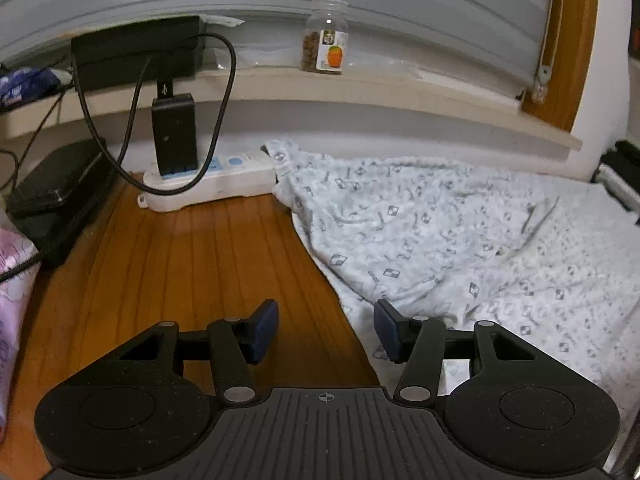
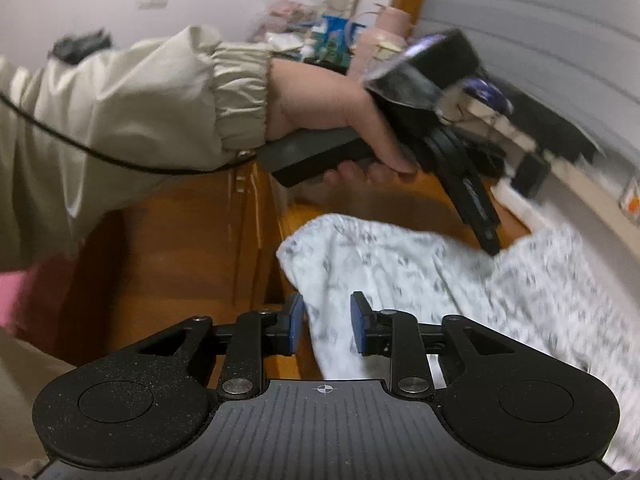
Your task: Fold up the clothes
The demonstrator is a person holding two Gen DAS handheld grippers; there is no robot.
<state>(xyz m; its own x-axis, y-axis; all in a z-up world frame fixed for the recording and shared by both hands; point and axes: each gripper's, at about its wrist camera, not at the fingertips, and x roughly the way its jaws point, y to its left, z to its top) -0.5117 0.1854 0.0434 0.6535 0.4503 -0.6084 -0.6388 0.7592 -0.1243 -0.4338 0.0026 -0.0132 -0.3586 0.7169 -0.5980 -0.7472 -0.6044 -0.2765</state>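
At the far left of the left wrist view, black flat cases (image 1: 52,196) are stacked on the wooden tabletop (image 1: 188,264). Beside them, against the wall, a white power strip (image 1: 208,184) is laid, with a black adapter (image 1: 174,136) plugged in upright and a black cable (image 1: 224,92) looped over it. On the ledge above, a black box (image 1: 136,56) is set, and further right a clear jar (image 1: 325,36) with an orange label. On the right half of the table, a white printed garment (image 1: 460,240) is spread, rumpled, its far-left corner touching the power strip. The left gripper (image 1: 326,330) is held over the garment's near-left edge; its jaws are parted, and no cloth is seen between the pads.

From the right wrist view, a beige sleeve (image 2: 132,108) and the left hand (image 2: 336,108) are seen at left, grasping the other tool's handle. The garment's near edge is draped over the table edge. The right gripper (image 2: 326,330) is set with cloth between its narrowly parted pads; whether it is pinched cannot be told through the blur.
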